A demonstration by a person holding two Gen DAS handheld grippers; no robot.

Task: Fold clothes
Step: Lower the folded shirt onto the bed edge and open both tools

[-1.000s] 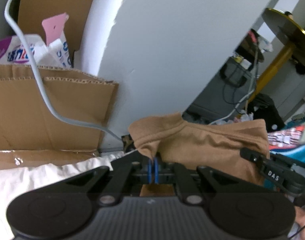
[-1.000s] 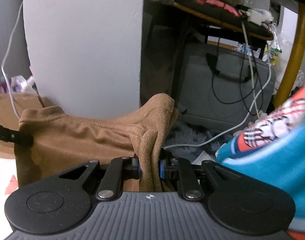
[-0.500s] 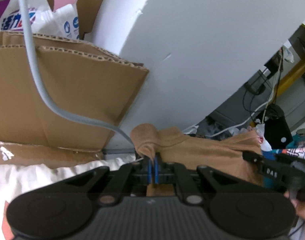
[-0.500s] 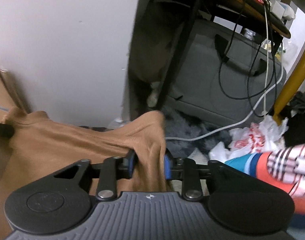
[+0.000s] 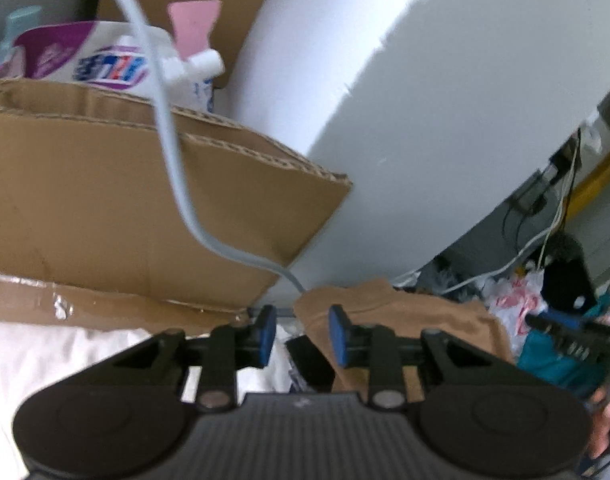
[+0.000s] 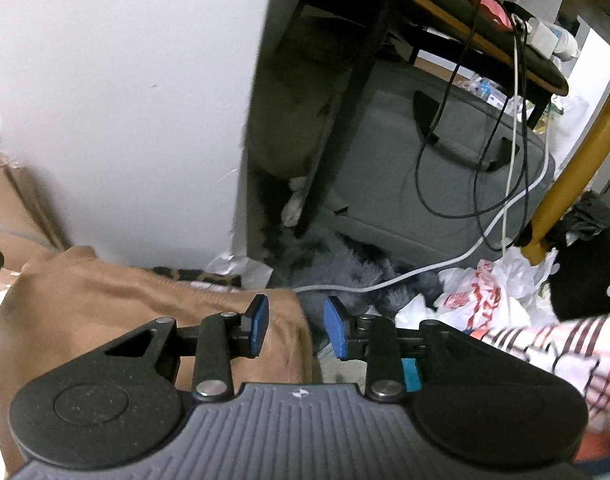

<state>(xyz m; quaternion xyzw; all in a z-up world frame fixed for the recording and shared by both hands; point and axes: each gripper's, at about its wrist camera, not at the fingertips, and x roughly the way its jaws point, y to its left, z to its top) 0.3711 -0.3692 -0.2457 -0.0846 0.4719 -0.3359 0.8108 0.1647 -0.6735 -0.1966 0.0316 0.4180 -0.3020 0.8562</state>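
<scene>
Brown garment (image 5: 405, 316) just released; left gripper (image 5: 303, 334) opening, right gripper (image 6: 293, 330) narrowing, neither pinching; fold may slump crooked.

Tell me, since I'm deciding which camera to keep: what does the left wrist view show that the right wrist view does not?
Only the left wrist view shows the detergent pouch standing behind the cardboard box, the grey cable hanging across it, and the white sheet. Only the right wrist view shows the grey bag, the white plastic bags and the striped cloth. Both show the brown garment lying released, and a white wall.
</scene>
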